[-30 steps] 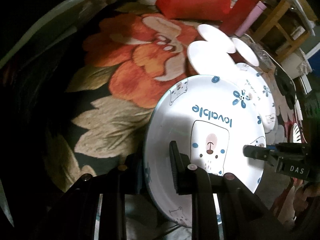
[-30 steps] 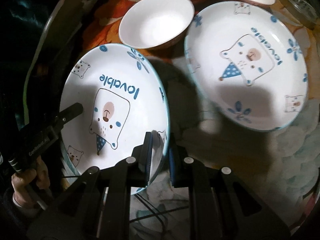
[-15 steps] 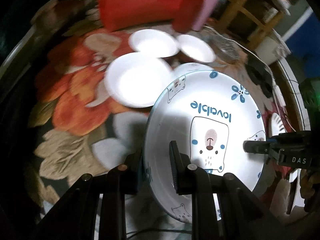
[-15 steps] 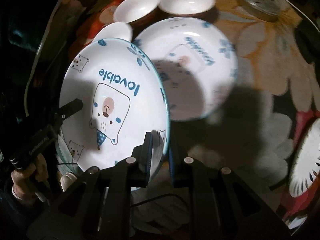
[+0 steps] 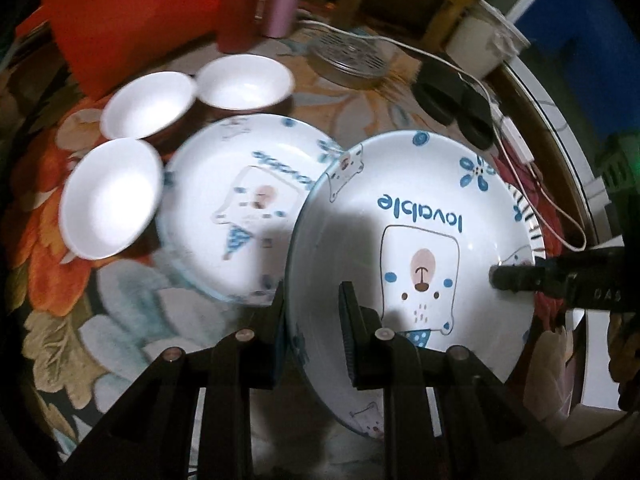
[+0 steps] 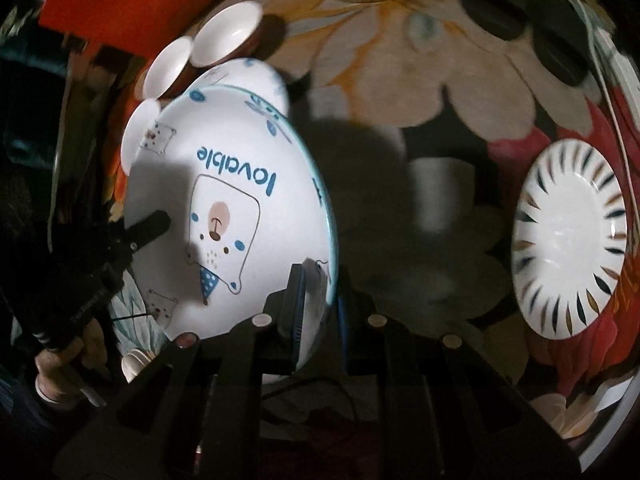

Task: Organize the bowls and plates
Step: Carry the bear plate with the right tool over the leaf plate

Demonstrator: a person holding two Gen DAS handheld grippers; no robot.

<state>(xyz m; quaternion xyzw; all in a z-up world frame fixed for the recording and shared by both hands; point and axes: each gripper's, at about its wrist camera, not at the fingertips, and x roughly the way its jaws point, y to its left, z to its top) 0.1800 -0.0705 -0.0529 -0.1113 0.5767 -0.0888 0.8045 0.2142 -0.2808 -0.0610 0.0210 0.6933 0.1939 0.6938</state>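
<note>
Bear plate point(image 5: 416, 240), tilted above the floral cloth point(image 6: 400, 80), is pinched at opposite rims by my left claw point(image 5: 312, 312) and right claw point(image 6: 316, 300). It half hides a blurred matching plate point(image 5: 240, 208); beyond sit three bowls point(image 5: 112, 196).

Both wrist cameras look closely down along their fingers, sharing the bear plate point(image 5: 416, 240).

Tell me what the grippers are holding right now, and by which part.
Both grip the lifted bear plate by its rim: left gripper on one edge, right gripper on the opposite edge.
</note>
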